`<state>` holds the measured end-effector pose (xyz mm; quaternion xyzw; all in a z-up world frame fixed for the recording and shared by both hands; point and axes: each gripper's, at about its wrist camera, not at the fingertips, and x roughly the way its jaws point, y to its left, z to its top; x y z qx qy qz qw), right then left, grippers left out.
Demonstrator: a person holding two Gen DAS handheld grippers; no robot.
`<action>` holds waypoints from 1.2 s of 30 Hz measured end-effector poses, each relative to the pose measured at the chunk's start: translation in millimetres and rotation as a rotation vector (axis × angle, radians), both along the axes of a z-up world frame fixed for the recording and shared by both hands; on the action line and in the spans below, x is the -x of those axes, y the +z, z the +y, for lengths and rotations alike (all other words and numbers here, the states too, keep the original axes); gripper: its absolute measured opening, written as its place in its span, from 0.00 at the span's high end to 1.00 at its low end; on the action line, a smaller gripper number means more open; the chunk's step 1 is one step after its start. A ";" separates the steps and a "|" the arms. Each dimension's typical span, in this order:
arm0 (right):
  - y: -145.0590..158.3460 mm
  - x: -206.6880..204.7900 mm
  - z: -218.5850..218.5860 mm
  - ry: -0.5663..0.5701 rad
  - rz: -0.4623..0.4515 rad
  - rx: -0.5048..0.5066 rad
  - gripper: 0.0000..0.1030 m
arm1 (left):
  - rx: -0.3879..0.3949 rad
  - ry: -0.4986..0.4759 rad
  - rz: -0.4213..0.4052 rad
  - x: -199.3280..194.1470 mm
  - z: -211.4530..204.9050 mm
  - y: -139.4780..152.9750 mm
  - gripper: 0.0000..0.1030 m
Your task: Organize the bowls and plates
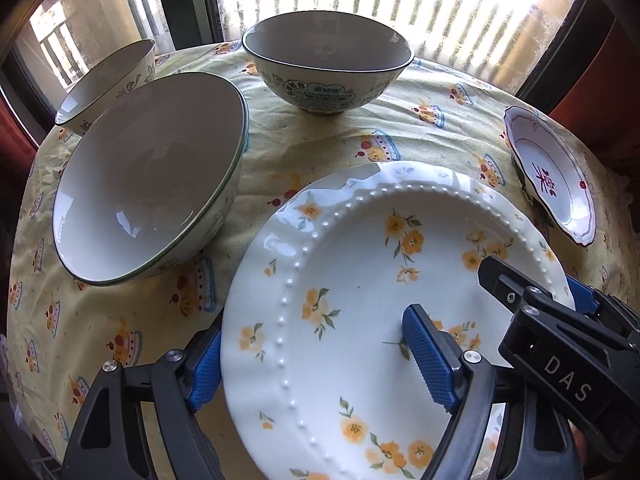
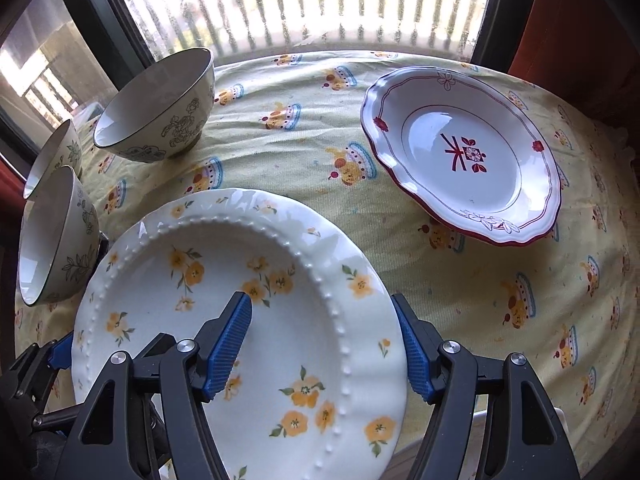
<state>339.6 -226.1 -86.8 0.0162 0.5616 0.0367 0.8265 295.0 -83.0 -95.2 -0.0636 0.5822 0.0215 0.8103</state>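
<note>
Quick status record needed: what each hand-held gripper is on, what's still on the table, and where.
left hand-held gripper: shut on the yellow-flower plate, one finger under its left rim, one on its face
right hand-held gripper: shut on the same plate's right rim
plate state: tilted, held at both sides above the tablecloth
red-trim plate: on the cloth, far right, apart from the held plate
bowls: three, left side; near bowl, back-left bowl, far centre bowl
stacking: none visible
</note>
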 end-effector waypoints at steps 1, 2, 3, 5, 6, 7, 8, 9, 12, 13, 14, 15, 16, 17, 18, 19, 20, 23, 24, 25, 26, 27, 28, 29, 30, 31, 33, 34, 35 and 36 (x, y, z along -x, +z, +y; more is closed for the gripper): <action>1.8 0.9 -1.3 -0.001 0.001 -0.006 0.30 | -0.001 -0.004 -0.003 0.7 0.0 2.5 0.20; 2.8 1.1 -1.5 -0.004 0.003 -0.012 0.30 | -0.004 -0.011 -0.006 1.4 -1.0 4.8 0.20; 3.8 2.4 -0.3 -0.006 0.003 -0.014 0.29 | -0.007 -0.015 -0.009 2.2 -1.8 7.2 0.20; 8.3 5.6 -2.3 -0.009 -0.002 -0.015 0.29 | -0.009 -0.020 -0.016 5.3 -2.8 12.0 0.20; 10.3 6.7 -2.9 -0.010 -0.004 -0.016 0.30 | -0.009 -0.021 -0.017 6.3 -3.5 14.1 0.20; 12.7 7.3 -3.6 -0.010 -0.007 -0.015 0.30 | -0.009 -0.021 -0.018 8.4 -5.1 15.8 0.20; 14.9 8.7 -4.4 -0.010 -0.009 -0.015 0.30 | -0.008 -0.021 -0.020 10.4 -6.3 17.6 0.20; 17.2 10.0 -5.5 -0.010 -0.011 -0.014 0.30 | -0.008 -0.022 -0.022 12.1 -7.6 19.6 0.20; 24.3 14.8 -10.1 -0.008 -0.020 -0.015 0.30 | -0.009 -0.026 -0.032 17.0 -12.5 25.9 0.20; 26.5 16.7 -12.5 -0.009 -0.023 -0.016 0.30 | -0.010 -0.027 -0.036 19.5 -15.4 28.2 0.20; 29.2 18.4 -15.2 -0.008 -0.025 -0.017 0.30 | -0.010 -0.028 -0.039 21.5 -17.4 30.2 0.20; 31.7 20.0 -17.4 -0.010 -0.028 -0.018 0.30 | -0.010 -0.028 -0.043 23.9 -20.2 32.1 0.20; 34.1 21.9 -20.0 -0.011 -0.032 -0.020 0.29 | -0.011 -0.029 -0.046 25.9 -23.0 33.9 0.20; 36.4 24.8 -22.1 -0.012 -0.036 -0.021 0.30 | -0.012 -0.029 -0.051 29.1 -26.0 35.4 0.20; 38.5 27.1 -24.6 -0.013 -0.040 -0.024 0.30 | -0.014 -0.029 -0.055 31.3 -28.8 37.7 0.20; 40.7 29.5 -27.6 -0.012 -0.044 -0.026 0.30 | -0.016 -0.028 -0.060 33.8 -31.9 40.0 0.20; 42.5 32.1 -30.4 -0.011 -0.047 -0.029 0.30 | -0.016 -0.026 -0.065 37.0 -34.8 42.1 0.20; 48.6 39.6 -40.8 -0.007 -0.058 -0.038 0.30 | -0.019 -0.013 -0.080 46.0 -44.8 47.5 0.21; 50.5 42.0 -44.6 -0.005 -0.062 -0.040 0.30 | -0.022 -0.006 -0.084 49.2 -48.8 49.0 0.20; 52.6 45.0 -48.8 -0.001 -0.066 -0.043 0.30 | -0.022 0.003 -0.087 52.6 -52.7 50.6 0.21; 54.1 47.7 -52.6 0.005 -0.069 -0.044 0.29 | -0.021 0.012 -0.090 55.4 -56.8 51.6 0.21; 55.4 50.3 -56.7 0.010 -0.072 -0.044 0.29 | -0.020 0.020 -0.092 58.7 -61.4 52.3 0.21; 56.5 52.9 -61.2 0.014 -0.074 -0.046 0.29 | -0.018 0.028 -0.094 62.1 -66.1 53.0 0.21; 57.3 55.8 -65.9 0.017 -0.075 -0.048 0.29 | -0.017 0.034 -0.097 65.8 -70.8 53.5 0.21; 58.1 58.8 -70.8 0.020 -0.076 -0.050 0.29 | -0.017 0.039 -0.100 69.6 -75.4 53.9 0.21; 58.7 61.8 -75.6 0.024 -0.077 -0.050 0.29 | -0.016 0.045 -0.104 73.4 -79.8 54.6 0.21; 60.0 67.6 -84.9 0.033 -0.080 -0.050 0.29 | -0.011 0.054 -0.109 80.3 -88.0 55.3 0.21; 60.8 70.3 -89.2 0.037 -0.081 -0.049 0.29 | -0.005 0.058 -0.111 83.8 -90.9 55.8 0.21; 61.8 73.4 -93.3 0.041 -0.083 -0.048 0.29 | -0.001 0.062 -0.111 87.1 -93.7 56.2 0.21; 63.1 76.6 -97.1 0.043 -0.085 -0.049 0.29 | 0.002 0.063 -0.110 90.0 -96.0 56.9 0.21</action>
